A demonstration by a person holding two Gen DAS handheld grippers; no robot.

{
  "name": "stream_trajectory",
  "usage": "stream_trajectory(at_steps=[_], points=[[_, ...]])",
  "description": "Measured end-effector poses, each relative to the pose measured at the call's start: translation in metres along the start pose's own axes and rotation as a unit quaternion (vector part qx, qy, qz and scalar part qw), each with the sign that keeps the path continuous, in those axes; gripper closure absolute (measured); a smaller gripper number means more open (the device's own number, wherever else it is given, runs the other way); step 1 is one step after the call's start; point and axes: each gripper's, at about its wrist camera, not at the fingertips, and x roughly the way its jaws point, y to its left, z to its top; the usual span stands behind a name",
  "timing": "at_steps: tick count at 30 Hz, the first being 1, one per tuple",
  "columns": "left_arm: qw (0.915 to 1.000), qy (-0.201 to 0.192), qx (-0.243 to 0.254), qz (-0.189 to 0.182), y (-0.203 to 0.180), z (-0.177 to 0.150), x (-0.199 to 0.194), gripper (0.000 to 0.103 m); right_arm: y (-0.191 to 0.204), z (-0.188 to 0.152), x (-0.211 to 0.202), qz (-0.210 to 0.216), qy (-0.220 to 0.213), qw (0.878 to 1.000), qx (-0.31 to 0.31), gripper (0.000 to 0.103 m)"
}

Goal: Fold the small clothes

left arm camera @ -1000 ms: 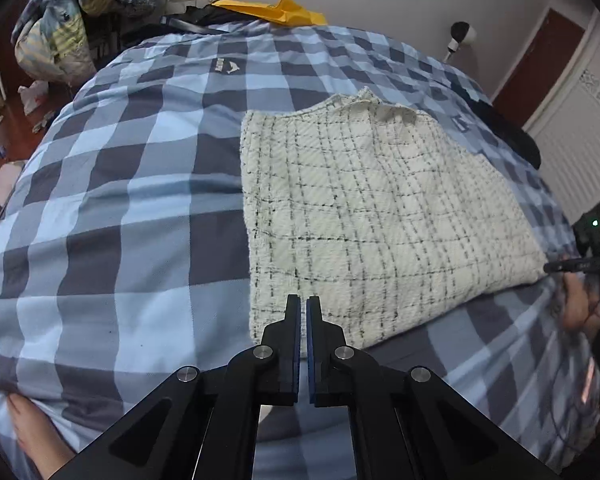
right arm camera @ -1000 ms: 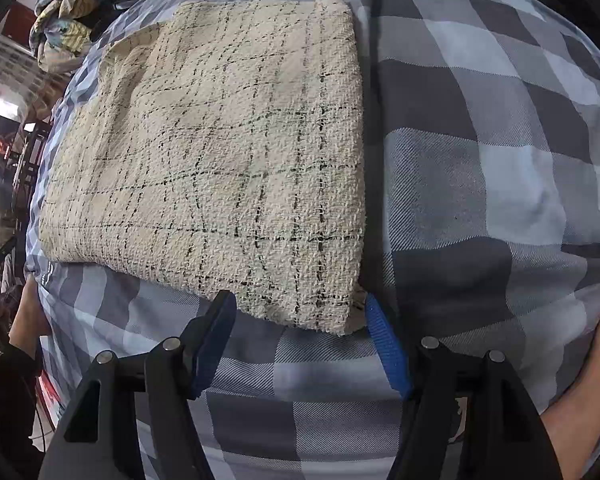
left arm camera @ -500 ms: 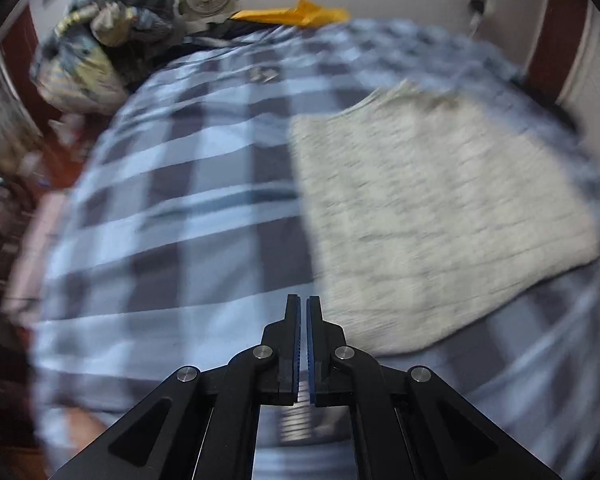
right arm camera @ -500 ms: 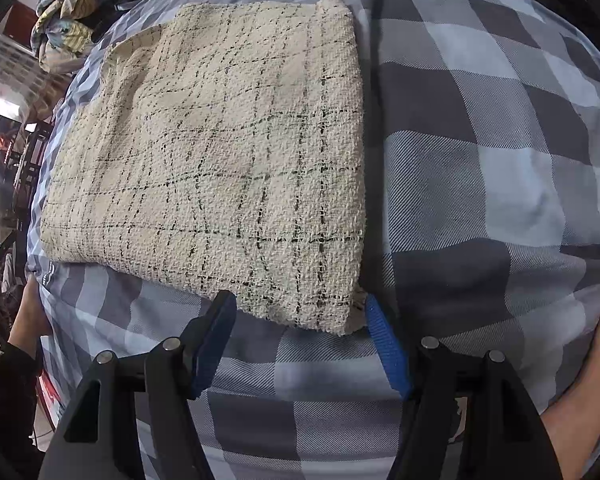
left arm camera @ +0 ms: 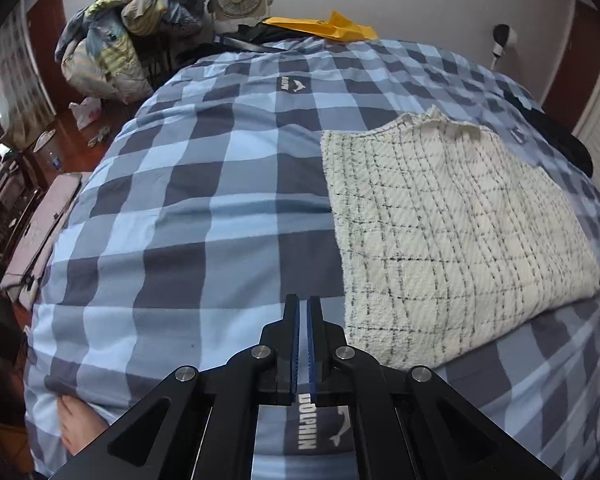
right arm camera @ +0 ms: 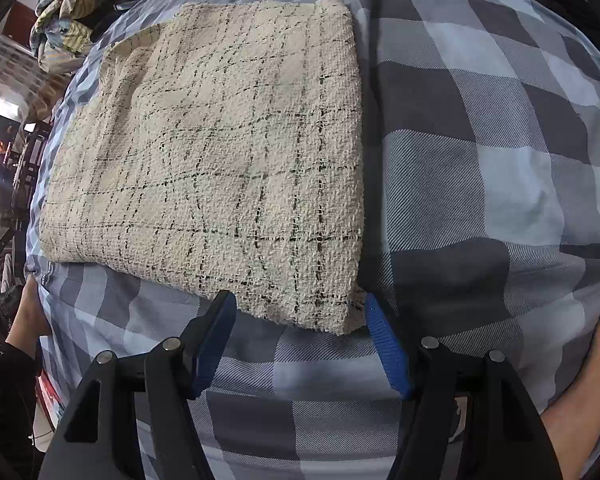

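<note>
Checked blue duvet (left arm camera: 204, 216) carries folded tweed garment (right arm camera: 220, 160); left gripper (left arm camera: 303, 320) fingers pressed together, right gripper (right arm camera: 300, 332) fingers spread.

The folded garment (left arm camera: 440, 236) (right arm camera: 220, 160) is a cream, coarse-woven piece crossed by thin black check lines. It lies flat in a rough rectangle of more than one layer, with a thick rounded fold along one side and a slightly rumpled, uneven edge at the far end. It rests on the blue-and-grey checked bedspread (left arm camera: 188, 216) (right arm camera: 480, 168), close to the bed's near edge.
</note>
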Motion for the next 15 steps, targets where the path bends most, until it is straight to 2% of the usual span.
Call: stream_trajectory(at_steps=[2, 4, 5, 6, 7, 8, 11, 14, 15], points=[[0.9997, -0.005, 0.025, -0.002, -0.002, -0.004, 0.000, 0.101, 0.000, 0.000, 0.000, 0.000, 0.000, 1.000, 0.000, 0.040], [0.9970, -0.021, 0.074, -0.011, -0.011, -0.007, -0.003, 0.101, -0.001, 0.000, 0.001, 0.000, 0.000, 1.000, 0.000, 0.040], [0.9944, -0.015, 0.098, -0.034, -0.016, -0.007, -0.001, 0.101, -0.001, 0.000, 0.001, 0.000, 0.000, 1.000, 0.000, 0.040], [0.9879, 0.000, 0.131, -0.083, -0.021, -0.008, 0.002, 0.101, -0.001, -0.001, 0.001, -0.001, 0.001, 1.000, 0.000, 0.040], [0.9836, 0.012, 0.151, -0.098, -0.027, -0.009, 0.004, 0.101, -0.001, 0.000, 0.001, -0.001, 0.001, 1.000, -0.001, 0.040], [0.9837, 0.005, 0.158, -0.085, -0.030, -0.011, 0.004, 0.101, -0.001, 0.000, 0.002, -0.002, 0.001, 1.000, 0.000, 0.040], [0.9873, -0.002, 0.136, -0.082, -0.032, -0.007, 0.005, 0.101, -0.002, 0.000, 0.003, -0.002, 0.003, 1.000, 0.001, 0.040], [0.9893, 0.007, 0.109, -0.096, -0.029, -0.002, 0.008, 0.101, 0.000, 0.001, 0.002, -0.002, 0.001, 1.000, 0.000, 0.040], [0.9881, 0.015, 0.105, -0.112, -0.028, -0.002, 0.010, 0.101, 0.001, 0.001, 0.001, -0.002, 0.001, 1.000, -0.001, 0.040]])
